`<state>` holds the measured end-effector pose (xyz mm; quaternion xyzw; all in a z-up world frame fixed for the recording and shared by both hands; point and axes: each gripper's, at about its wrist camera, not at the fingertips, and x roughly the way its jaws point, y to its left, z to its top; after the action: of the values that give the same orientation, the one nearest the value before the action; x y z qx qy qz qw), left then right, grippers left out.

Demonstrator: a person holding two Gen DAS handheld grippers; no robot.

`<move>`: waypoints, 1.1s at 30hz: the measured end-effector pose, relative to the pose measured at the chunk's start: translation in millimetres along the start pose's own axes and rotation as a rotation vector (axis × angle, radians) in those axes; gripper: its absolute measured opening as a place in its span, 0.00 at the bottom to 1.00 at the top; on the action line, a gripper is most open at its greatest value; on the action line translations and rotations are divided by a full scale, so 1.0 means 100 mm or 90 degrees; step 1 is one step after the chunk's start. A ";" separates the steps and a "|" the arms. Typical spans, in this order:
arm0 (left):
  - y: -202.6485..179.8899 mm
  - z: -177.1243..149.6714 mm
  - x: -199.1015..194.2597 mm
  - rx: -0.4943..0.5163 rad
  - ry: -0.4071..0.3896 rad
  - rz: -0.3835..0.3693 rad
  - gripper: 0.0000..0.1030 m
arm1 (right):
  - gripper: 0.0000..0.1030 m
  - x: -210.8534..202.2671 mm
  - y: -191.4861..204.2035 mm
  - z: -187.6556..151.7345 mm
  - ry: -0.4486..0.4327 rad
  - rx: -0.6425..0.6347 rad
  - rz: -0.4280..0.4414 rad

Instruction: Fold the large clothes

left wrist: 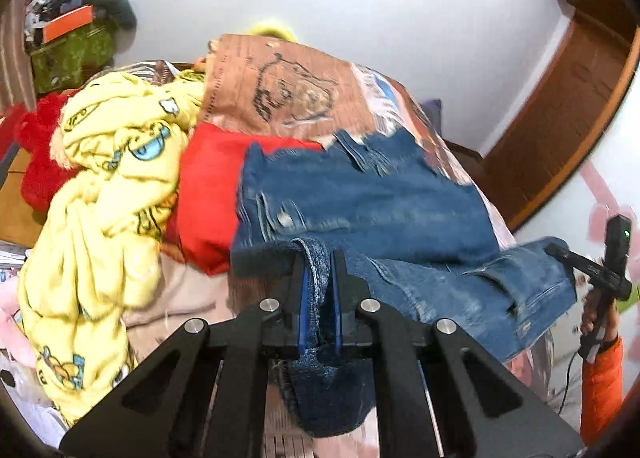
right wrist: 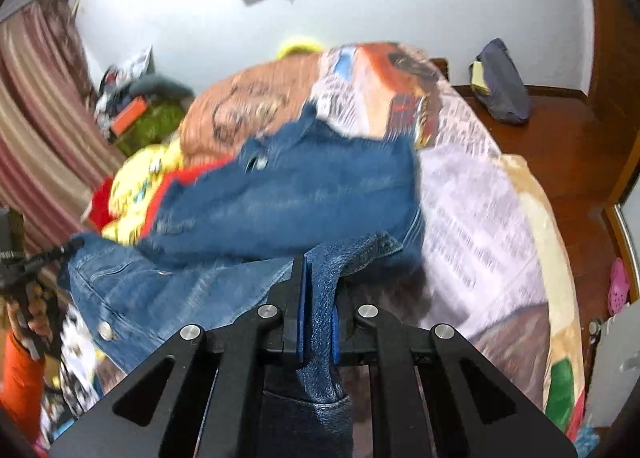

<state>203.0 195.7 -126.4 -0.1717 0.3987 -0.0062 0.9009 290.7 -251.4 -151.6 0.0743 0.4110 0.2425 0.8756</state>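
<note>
A blue denim jacket [left wrist: 360, 194] is spread over the printed bedcover [right wrist: 480, 198], its near edge lifted. That edge is clamped by the left gripper [left wrist: 319, 258] and the right gripper [right wrist: 316, 262], both closed on denim. A yellow blanket [left wrist: 108, 178] and red cloth [left wrist: 208, 186] are seen beside it.

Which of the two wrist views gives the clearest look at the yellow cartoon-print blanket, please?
The left wrist view: the yellow cartoon-print blanket fills its left side, bunched in a heap beside the denim jacket, with its print readable. The right wrist view shows only a small, blurred patch of it behind the jacket.
</note>
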 end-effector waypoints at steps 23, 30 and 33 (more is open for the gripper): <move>0.35 -0.53 0.80 0.010 0.139 0.049 0.55 | 0.60 0.57 -0.25 -0.20 0.109 0.007 -0.054; 0.42 -0.81 0.98 -0.034 0.194 0.008 0.55 | 0.66 0.77 -0.24 -0.43 0.159 0.009 -0.045; 0.39 -0.84 1.10 -0.048 0.203 -0.005 0.55 | 0.66 0.94 -0.29 -0.50 0.185 0.037 -0.037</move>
<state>212.3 190.6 -270.1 -0.2035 0.5357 -0.0221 0.8192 315.2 -233.8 -257.8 0.0515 0.5423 0.2132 0.8111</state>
